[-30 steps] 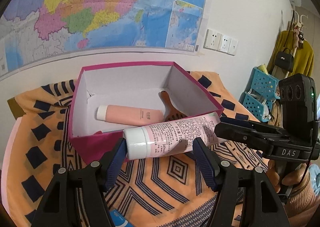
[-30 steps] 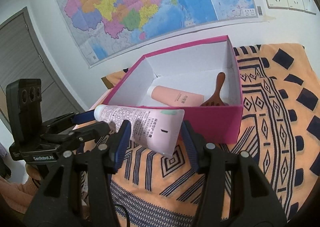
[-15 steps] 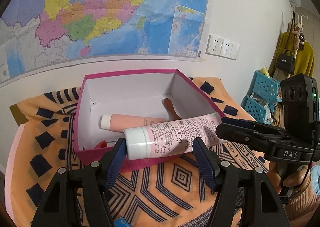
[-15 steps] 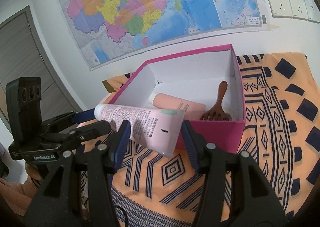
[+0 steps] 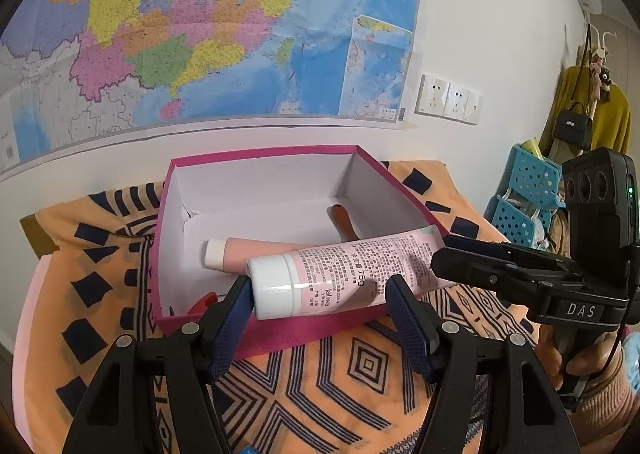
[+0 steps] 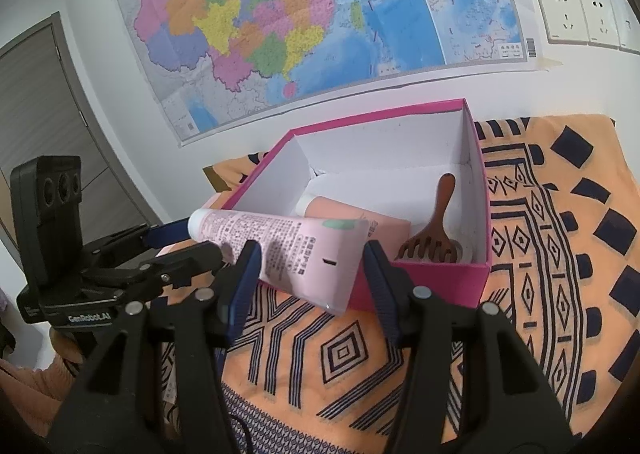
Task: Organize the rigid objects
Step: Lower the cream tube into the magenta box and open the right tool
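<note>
A pink tube [image 5: 360,270] with a white cap hangs level in the air over the front rim of the open pink box [image 5: 260,151]. My left gripper [image 5: 320,294] is shut on its cap end, and my right gripper [image 6: 310,266] is shut on its flat crimped end [image 6: 320,274]. In the left wrist view the right gripper [image 5: 452,258] comes in from the right. In the right wrist view the left gripper [image 6: 176,246] comes in from the left. Inside the box [image 6: 380,113] lie a peach tube [image 6: 360,217] and a wooden comb [image 6: 434,230].
The box stands on an orange patterned cloth [image 5: 360,394] against a wall with a map. A small red thing [image 5: 204,300] shows in the box's near left corner. Blue baskets [image 5: 528,189] and hanging clothes are at the right. A hand [image 5: 580,370] holds the right gripper.
The box has slid lower in both views, so the tube now overlaps its front rim instead of its front wall. Both grips on the tube are unchanged.
</note>
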The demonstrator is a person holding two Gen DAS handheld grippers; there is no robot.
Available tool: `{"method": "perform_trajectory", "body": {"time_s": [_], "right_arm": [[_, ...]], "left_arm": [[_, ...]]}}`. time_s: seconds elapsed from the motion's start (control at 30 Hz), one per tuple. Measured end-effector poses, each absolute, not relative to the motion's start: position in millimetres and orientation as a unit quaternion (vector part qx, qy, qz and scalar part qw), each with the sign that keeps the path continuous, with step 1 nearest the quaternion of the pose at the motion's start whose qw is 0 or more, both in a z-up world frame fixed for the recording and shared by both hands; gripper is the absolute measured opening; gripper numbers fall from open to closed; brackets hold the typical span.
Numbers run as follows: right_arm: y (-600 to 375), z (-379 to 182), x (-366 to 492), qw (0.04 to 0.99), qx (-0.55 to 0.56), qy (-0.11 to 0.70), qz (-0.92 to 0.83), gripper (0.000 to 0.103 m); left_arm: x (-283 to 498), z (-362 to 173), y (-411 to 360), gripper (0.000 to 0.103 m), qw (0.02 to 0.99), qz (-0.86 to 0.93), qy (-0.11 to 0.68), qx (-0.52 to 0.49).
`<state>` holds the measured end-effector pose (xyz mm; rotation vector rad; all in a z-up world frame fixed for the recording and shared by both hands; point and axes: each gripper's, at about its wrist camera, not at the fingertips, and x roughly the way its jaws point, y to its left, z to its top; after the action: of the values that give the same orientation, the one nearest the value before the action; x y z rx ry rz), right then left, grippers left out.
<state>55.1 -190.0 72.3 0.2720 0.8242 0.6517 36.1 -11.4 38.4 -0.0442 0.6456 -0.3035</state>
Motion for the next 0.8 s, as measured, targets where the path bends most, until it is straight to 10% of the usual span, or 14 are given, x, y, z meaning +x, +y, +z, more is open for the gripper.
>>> {"method": "perform_trajectory", "body": {"time_s": [0.8], "right_arm": [[-185.0, 74.9, 72.6, 0.857, 0.131, 0.390, 0.310, 0.056]], "left_arm": [[51.4, 40.0, -8.6, 0.068, 0.938, -0.139, 0.316, -0.021]]}}
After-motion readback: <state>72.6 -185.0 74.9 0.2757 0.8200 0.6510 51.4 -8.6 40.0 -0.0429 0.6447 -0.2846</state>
